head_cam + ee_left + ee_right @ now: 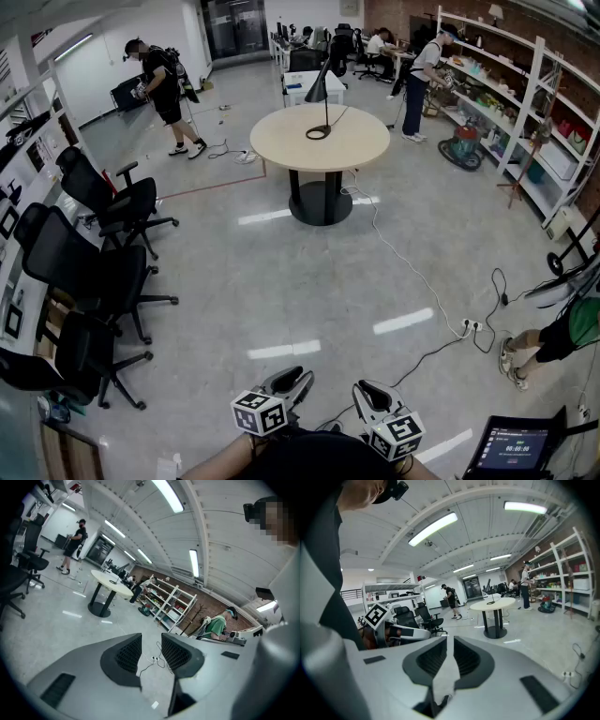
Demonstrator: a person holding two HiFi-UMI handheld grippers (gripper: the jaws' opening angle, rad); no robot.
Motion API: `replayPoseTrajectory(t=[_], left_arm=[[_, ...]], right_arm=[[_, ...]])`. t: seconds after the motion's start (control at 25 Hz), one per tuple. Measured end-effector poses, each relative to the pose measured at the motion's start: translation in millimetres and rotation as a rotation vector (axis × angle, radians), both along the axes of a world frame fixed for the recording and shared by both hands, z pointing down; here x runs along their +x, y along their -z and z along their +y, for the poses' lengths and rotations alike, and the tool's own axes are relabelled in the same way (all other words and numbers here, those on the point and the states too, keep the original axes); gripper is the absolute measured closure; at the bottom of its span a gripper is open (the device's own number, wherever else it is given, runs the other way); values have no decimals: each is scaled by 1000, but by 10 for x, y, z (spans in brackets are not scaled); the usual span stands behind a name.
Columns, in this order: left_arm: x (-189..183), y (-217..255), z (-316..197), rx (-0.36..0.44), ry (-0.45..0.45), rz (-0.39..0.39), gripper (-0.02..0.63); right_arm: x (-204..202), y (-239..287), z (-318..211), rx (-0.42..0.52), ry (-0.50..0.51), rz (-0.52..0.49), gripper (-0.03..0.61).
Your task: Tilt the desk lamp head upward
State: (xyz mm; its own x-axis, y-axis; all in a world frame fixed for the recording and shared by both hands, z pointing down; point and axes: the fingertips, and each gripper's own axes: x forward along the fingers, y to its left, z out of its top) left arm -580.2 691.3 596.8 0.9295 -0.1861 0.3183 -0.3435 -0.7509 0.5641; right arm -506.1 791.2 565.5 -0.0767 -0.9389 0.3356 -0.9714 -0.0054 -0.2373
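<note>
Approach step, nothing touched yet. A wide stretch of floor lies between me and the round bench, which is well apart from the rig. The lamp stands near the bench's middle. Its ring base lies flat on the top, and the thin stem is the long axis, close to upright. The head, a dark cone at the stem's top, looks angled down and to the left in the head view; too small to read finer.

The left gripper and right gripper sit low by my body, aimed slightly down at the floor ahead. Both sets of fingers are closed to a slit, nothing in either.

Next, I judge: bring the rig up to the bench, open one set of fingers, take the head and maybe steady the base with the other.
</note>
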Motion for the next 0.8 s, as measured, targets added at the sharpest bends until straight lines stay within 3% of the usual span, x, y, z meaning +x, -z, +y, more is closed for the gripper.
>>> replayPoseTrajectory(t=[0.28, 0.56, 0.8], left_arm=[[3, -73, -279, -21, -39, -16, 476], [81, 28, -964, -5, -99, 14, 476], [116, -56, -1555, -25, -145, 54, 476]], right_arm=[[-21, -45, -280, -19, -36, -9, 531], [-3, 79, -895, 13, -102, 18, 529], [-42, -56, -1412, -50, -156, 40, 529]])
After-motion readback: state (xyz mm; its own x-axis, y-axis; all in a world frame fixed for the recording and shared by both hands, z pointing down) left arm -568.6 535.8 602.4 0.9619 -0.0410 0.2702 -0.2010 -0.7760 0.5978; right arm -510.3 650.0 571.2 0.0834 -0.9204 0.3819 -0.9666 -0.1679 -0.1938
